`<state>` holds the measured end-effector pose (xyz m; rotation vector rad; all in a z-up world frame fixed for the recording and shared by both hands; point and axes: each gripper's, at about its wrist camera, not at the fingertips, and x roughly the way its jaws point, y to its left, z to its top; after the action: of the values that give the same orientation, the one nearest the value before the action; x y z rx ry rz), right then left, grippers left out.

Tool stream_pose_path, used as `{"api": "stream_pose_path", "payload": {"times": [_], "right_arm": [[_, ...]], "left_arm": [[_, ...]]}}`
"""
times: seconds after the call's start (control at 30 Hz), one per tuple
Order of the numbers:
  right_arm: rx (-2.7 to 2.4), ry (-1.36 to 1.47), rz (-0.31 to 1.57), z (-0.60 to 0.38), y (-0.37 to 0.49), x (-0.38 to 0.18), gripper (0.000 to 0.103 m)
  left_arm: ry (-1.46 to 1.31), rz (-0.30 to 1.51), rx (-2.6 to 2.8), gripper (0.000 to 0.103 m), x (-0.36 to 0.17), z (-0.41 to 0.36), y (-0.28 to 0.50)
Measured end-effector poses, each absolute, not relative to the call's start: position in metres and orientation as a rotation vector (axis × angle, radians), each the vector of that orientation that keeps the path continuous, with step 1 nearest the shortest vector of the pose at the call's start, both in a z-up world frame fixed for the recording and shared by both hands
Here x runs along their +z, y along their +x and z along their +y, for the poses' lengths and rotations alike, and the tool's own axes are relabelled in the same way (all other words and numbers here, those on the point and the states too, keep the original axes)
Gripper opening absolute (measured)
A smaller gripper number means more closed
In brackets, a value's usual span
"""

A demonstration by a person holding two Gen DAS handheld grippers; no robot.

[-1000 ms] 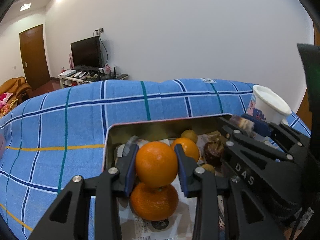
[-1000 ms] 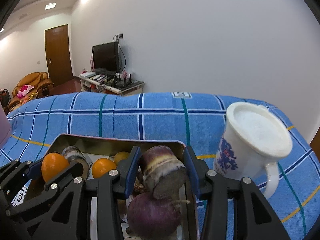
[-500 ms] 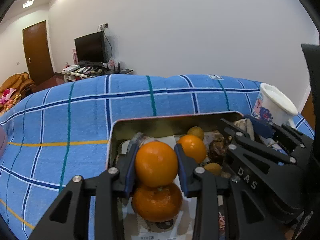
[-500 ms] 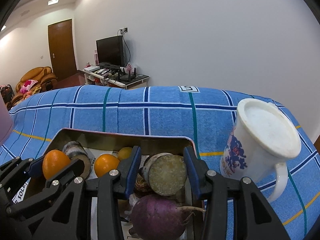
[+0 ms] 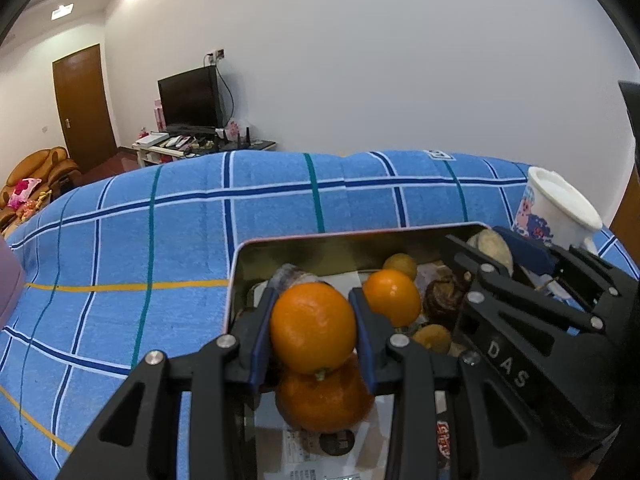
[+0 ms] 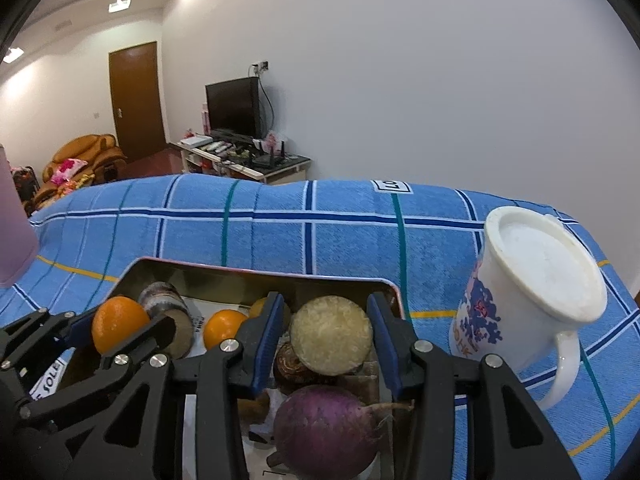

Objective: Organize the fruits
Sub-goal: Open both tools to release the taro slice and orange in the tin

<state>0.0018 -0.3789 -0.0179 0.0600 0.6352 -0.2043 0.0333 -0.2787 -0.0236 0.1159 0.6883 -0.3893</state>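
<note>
A metal tin (image 5: 236,280) on the blue checked cloth holds fruit and other produce. My left gripper (image 5: 314,312) is shut on an orange (image 5: 314,328), just above a second orange (image 5: 324,400) on the tin's paper lining. The right wrist view shows that left gripper (image 6: 116,332) and its orange (image 6: 118,328) at the tin's left end. My right gripper (image 6: 326,336) is shut on a short sugarcane piece (image 6: 330,336) whose pale cut face points at the camera. Under it lies a purple round root (image 6: 328,428).
More in the tin (image 6: 132,272): another orange (image 5: 394,298), a small yellow fruit (image 5: 400,266), a brown lump (image 5: 440,300) and a second cane piece (image 6: 168,300). A white mug (image 6: 532,292) stands upside down right of the tin. A pink object (image 6: 12,240) is far left.
The cane piece has pivoted between the right pads, from hanging with its purple side showing to its cut face towards the camera. The left gripper still holds its orange in place.
</note>
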Motion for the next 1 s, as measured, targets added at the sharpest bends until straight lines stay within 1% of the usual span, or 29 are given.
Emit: {"api": "stream_pose_path", "payload": {"times": [0.17,0.2,0.23,0.27,0.3,0.33,0.37,0.43,0.47,0.5,0.53,0.63,0.67,0.83,1.0], "right_arm": [[-0.165,0.089,0.617,-0.381,-0.006,-0.017,0.050],[-0.160,0.097,0.617,-0.382,-0.007,-0.017,0.050],[-0.156,0.105,0.617,-0.383,-0.007,-0.017,0.051],[-0.151,0.122,0.617,-0.385,-0.009,-0.017,0.052],[-0.144,0.140,0.617,-0.387,-0.010,-0.017,0.053],[-0.135,0.161,0.614,-0.389,-0.011,-0.017,0.056],[-0.125,0.182,0.612,-0.392,-0.012,-0.017,0.061],[-0.104,0.243,0.605,-0.399,-0.014,-0.018,0.065],[-0.095,0.265,0.601,-0.401,-0.015,-0.018,0.065],[-0.092,0.276,0.595,-0.402,-0.016,-0.017,0.065],[-0.095,0.285,0.581,-0.402,-0.019,-0.015,0.065],[-0.101,0.298,0.504,-0.403,-0.032,-0.006,0.078],[-0.094,0.302,0.468,-0.402,-0.038,-0.003,0.079],[-0.139,0.240,0.314,-0.389,-0.062,0.009,0.083],[-0.196,0.237,0.233,-0.384,-0.081,0.011,0.083]], "left_arm": [[0.149,0.633,-0.358,0.040,-0.019,-0.274,0.018],[0.158,0.622,-0.344,0.043,-0.018,-0.274,0.016],[0.159,0.617,-0.328,0.050,-0.018,-0.273,0.015],[0.154,0.618,-0.310,0.054,-0.017,-0.270,0.014],[0.142,0.621,-0.296,0.062,-0.016,-0.267,0.014],[0.128,0.621,-0.290,0.068,-0.015,-0.263,0.014],[0.112,0.616,-0.286,0.071,-0.014,-0.258,0.014],[0.088,0.590,-0.264,0.084,-0.011,-0.251,0.010],[0.082,0.578,-0.255,0.088,-0.010,-0.248,0.008],[0.076,0.564,-0.247,0.097,-0.007,-0.246,0.008],[0.069,0.547,-0.245,0.103,-0.005,-0.243,0.006],[0.066,0.498,-0.278,0.103,0.001,-0.238,-0.003],[0.074,0.482,-0.287,0.103,0.004,-0.237,-0.006],[0.096,0.411,-0.265,0.103,0.010,-0.228,-0.019],[0.065,0.380,-0.253,0.103,0.011,-0.218,-0.023]]}}
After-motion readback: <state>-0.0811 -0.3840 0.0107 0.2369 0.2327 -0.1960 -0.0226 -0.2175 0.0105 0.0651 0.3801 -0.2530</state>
